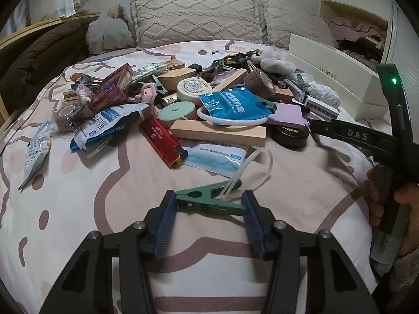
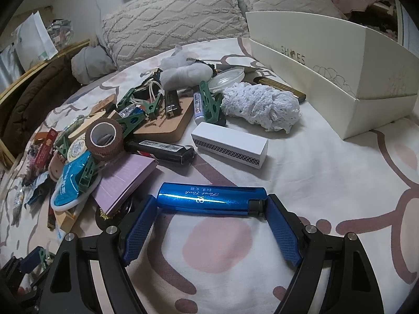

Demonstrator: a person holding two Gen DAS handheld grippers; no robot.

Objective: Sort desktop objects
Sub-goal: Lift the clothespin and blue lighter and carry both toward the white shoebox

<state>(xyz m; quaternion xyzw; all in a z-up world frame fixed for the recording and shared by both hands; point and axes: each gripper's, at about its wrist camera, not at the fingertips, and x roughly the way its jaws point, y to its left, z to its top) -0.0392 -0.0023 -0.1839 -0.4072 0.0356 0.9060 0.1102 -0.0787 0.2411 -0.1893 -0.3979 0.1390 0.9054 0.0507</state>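
Note:
A heap of small objects lies on a pink patterned bed sheet. In the left wrist view my left gripper (image 1: pixel 208 200) is shut on a green clip (image 1: pixel 209 197), held end to end between the blue pads; a clear cable tie (image 1: pixel 251 172) sticks out of the clip. In the right wrist view my right gripper (image 2: pixel 212 200) is shut on a shiny blue lighter (image 2: pixel 212 197), held by its two ends just above the sheet. The right gripper's black body also shows in the left wrist view (image 1: pixel 366 136), at the right.
A cream shoe box (image 2: pixel 340 78) stands open at the back right. The heap holds a red lighter (image 1: pixel 162 142), a wooden block (image 1: pixel 218 132), a brown tape roll (image 2: pixel 104 138), a black lighter (image 2: pixel 159 147), a white box (image 2: pixel 230 144) and a purple pad (image 2: pixel 125 180). Pillows (image 1: pixel 196 18) lie behind.

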